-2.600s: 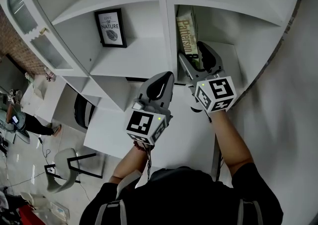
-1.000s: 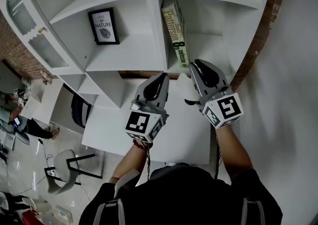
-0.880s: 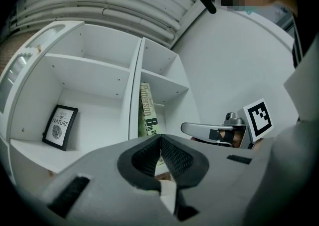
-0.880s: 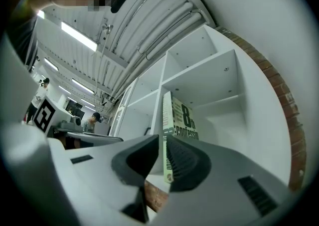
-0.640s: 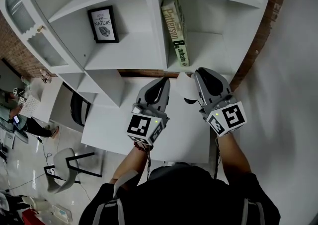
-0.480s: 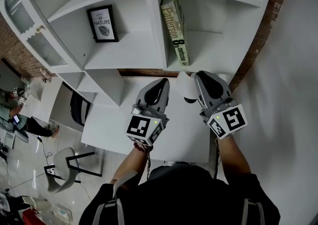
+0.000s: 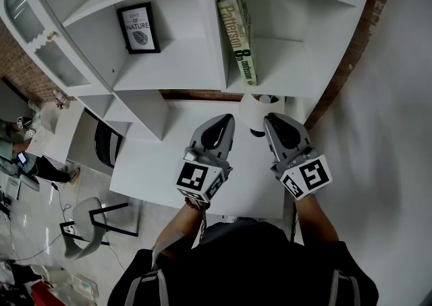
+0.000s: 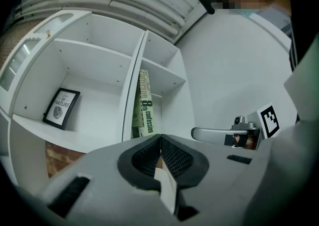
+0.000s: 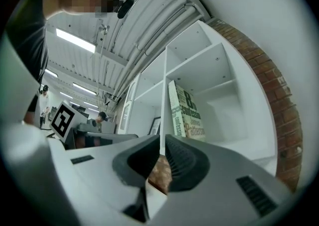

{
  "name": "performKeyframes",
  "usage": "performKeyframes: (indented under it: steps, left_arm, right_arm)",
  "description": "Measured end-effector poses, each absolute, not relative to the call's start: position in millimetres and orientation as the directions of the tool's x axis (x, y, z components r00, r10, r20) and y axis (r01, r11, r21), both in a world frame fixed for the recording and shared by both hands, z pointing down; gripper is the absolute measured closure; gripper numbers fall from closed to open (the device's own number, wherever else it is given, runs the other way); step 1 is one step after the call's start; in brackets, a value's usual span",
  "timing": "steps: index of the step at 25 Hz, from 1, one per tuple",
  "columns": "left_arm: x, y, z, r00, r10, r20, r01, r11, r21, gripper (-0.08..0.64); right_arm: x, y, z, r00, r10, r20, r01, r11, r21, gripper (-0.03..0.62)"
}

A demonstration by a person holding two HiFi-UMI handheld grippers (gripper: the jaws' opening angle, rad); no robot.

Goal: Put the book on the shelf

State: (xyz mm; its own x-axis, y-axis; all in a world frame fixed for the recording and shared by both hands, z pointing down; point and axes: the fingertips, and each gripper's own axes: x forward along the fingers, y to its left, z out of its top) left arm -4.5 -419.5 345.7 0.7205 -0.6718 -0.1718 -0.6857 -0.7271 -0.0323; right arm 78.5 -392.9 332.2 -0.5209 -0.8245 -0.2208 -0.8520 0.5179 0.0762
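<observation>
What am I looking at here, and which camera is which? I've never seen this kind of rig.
There is no robot here. A person holds a two-jaw gripper in each hand. The head view looks down from the person's head and shows the left gripper and the right gripper, each with a square-marker cube, above a white table. Each gripper view looks along that gripper's own jaws toward the white shelf unit. Both pairs of jaws are closed and hold nothing. The book stands upright in a shelf compartment, against the divider. A framed picture stands in the neighbouring compartment.
</observation>
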Motion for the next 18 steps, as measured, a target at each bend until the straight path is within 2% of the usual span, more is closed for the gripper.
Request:
performKeyframes:
  steps: [18]
  left_arm:
    - [-2.0, -406.4, 392.5, 0.739, -0.665, -0.107, -0.668, -0.744, 0.002, 0.541]
  right_arm:
    - [84.1, -378.4, 385.0, -0.540, -0.828, -0.149, -0.833, 0.552, -0.047, 0.558]
